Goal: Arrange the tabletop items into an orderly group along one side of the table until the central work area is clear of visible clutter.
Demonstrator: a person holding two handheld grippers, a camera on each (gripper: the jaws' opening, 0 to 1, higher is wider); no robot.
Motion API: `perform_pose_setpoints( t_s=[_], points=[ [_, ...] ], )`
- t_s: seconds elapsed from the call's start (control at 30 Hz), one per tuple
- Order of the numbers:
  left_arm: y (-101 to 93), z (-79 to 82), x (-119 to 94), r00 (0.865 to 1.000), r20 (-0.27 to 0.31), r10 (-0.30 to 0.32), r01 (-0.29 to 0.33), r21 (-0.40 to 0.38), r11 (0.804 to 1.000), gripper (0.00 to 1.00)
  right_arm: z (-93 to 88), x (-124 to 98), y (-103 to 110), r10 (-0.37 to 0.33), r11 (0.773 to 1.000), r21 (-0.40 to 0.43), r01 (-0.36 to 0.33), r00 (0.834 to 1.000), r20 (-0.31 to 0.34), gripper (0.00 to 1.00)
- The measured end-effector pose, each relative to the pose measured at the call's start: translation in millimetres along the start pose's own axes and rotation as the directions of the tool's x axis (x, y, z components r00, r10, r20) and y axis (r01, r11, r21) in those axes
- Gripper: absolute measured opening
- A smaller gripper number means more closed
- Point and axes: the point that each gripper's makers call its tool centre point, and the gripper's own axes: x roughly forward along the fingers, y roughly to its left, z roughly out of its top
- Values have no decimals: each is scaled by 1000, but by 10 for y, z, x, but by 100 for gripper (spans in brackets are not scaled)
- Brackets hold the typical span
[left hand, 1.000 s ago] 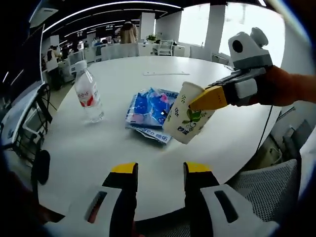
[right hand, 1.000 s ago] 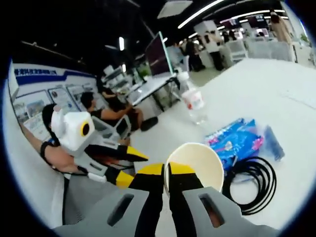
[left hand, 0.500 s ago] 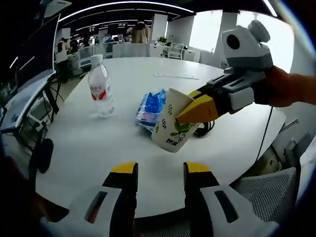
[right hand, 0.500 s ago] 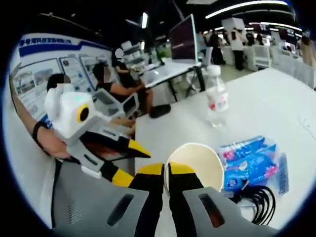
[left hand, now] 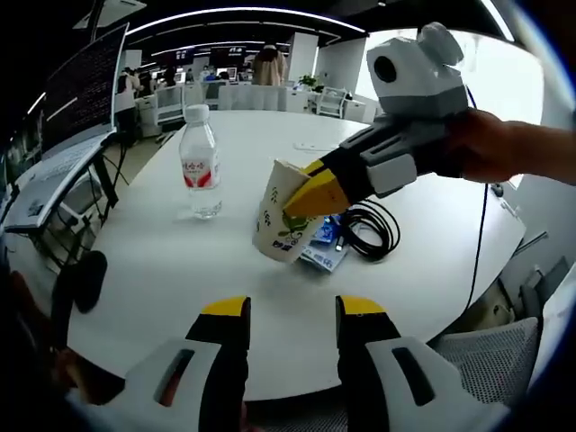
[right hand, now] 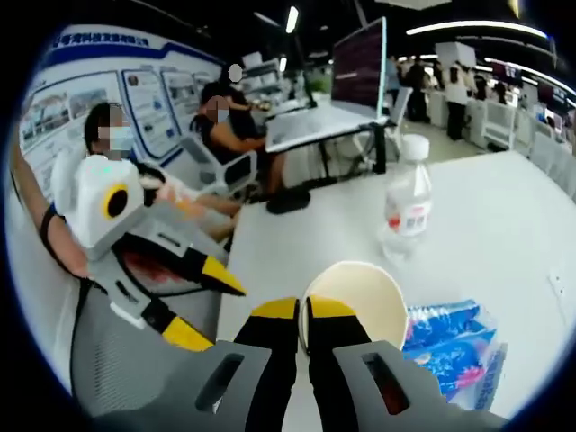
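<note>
My right gripper (right hand: 301, 309) is shut on the rim of a paper cup (right hand: 360, 297) with a green leaf print. In the left gripper view that cup (left hand: 283, 220) hangs tilted just above the white round table (left hand: 162, 279), with the right gripper (left hand: 315, 191) pinching its rim. My left gripper (left hand: 292, 310) stands open near the table's front edge, holding nothing. A clear water bottle (left hand: 202, 175) with a red label stands upright left of the cup. A blue tissue pack (left hand: 326, 252) lies behind the cup, and a black coiled cable (left hand: 371, 229) sits right of it.
A paper sheet (left hand: 310, 146) lies far back on the table. Grey mesh chair (left hand: 468, 360) stands at the front right edge. People sit at desks with monitors (right hand: 355, 67) beyond the table's left side. The left gripper (right hand: 193, 301) shows in the right gripper view, over a chair.
The right gripper has carried the cup leftward, toward the water bottle and lower to the table. Both views have swung, so the bottle, tissue pack and cable sit differently in them.
</note>
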Motion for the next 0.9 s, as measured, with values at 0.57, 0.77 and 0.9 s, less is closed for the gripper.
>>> perform_pose_setpoints(
  t_s=[0.57, 0.77, 0.9],
  points=[
    [40, 36, -6, 1000, 4, 4, -4, -28, 1000, 37, -5, 366, -604, -82, 984, -167, 61, 989, -120, 0],
    [54, 18, -1, 1000, -1, 3, -3, -33, 999, 36, -14, 435, -766, -100, 984, -157, 79, 986, -135, 0],
    [70, 27, -6, 1000, 3, 6, -5, -40, 999, 36, 1, 471, -836, -110, 985, -146, 90, 984, -138, 0]
  ],
)
